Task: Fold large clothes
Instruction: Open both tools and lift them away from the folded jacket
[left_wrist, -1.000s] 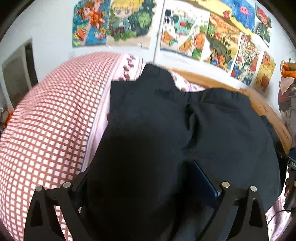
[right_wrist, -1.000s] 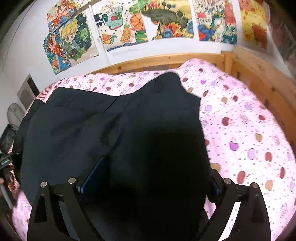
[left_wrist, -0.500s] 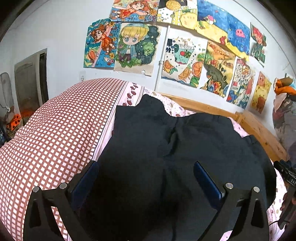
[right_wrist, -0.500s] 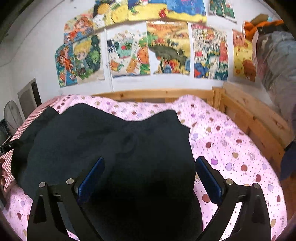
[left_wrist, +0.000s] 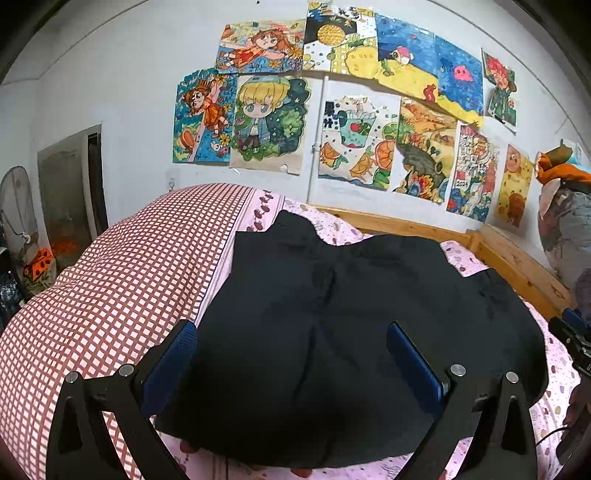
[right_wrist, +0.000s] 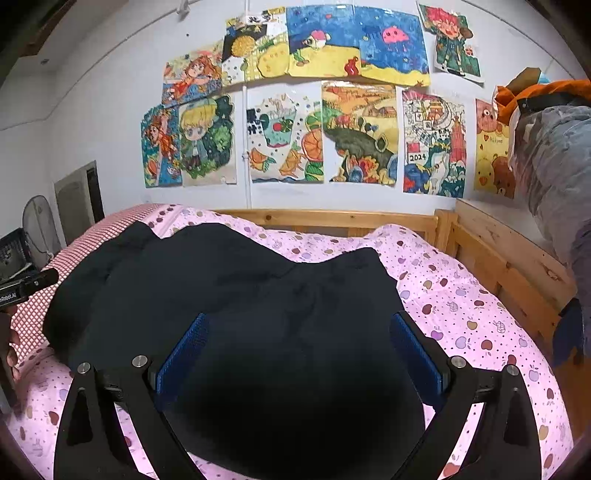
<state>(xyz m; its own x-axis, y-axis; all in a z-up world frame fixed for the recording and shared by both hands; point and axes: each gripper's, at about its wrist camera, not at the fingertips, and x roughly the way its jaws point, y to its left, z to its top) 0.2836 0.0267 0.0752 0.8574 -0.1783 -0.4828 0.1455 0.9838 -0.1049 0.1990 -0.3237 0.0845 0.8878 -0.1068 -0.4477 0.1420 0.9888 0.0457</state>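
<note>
Both grippers hang above the bed, and both are spread wide with nothing between the fingers. The left gripper (left_wrist: 291, 354) shows black arms with silver bolts and ribbed blue pads (left_wrist: 173, 358); the right gripper (right_wrist: 299, 350) is built the same, its pads (right_wrist: 413, 354) well apart.

Under them lies the garment (left_wrist: 332, 325), black, soft and matte, spread in a broad folded heap on the sheet (right_wrist: 461, 317). Its surface is gently creased, one seam running up the middle in the left view. The near hem curves in a rounded line, and the far edge rises in two blunt peaks toward the headboard (right_wrist: 325, 218). In the right view the cloth (right_wrist: 258, 295) reaches left to the checked quilt (right_wrist: 33, 314).

That quilt (left_wrist: 110, 280) is puffy, red-and-white squared, and it bulges just beside the garment on the left. The sheet is pink, dotted with small apples. The bed frame (right_wrist: 509, 258) is pale knotty wood.

Drawings (right_wrist: 295, 110) in bright crayon colours cover the white wall. A fan (left_wrist: 14, 210) stands far left by a door (left_wrist: 70, 188). At the right, bundles in grey and orange (right_wrist: 550, 147) pile up beside the frame. The right gripper's tip pokes in at the left view's edge, clear of the cloth.
</note>
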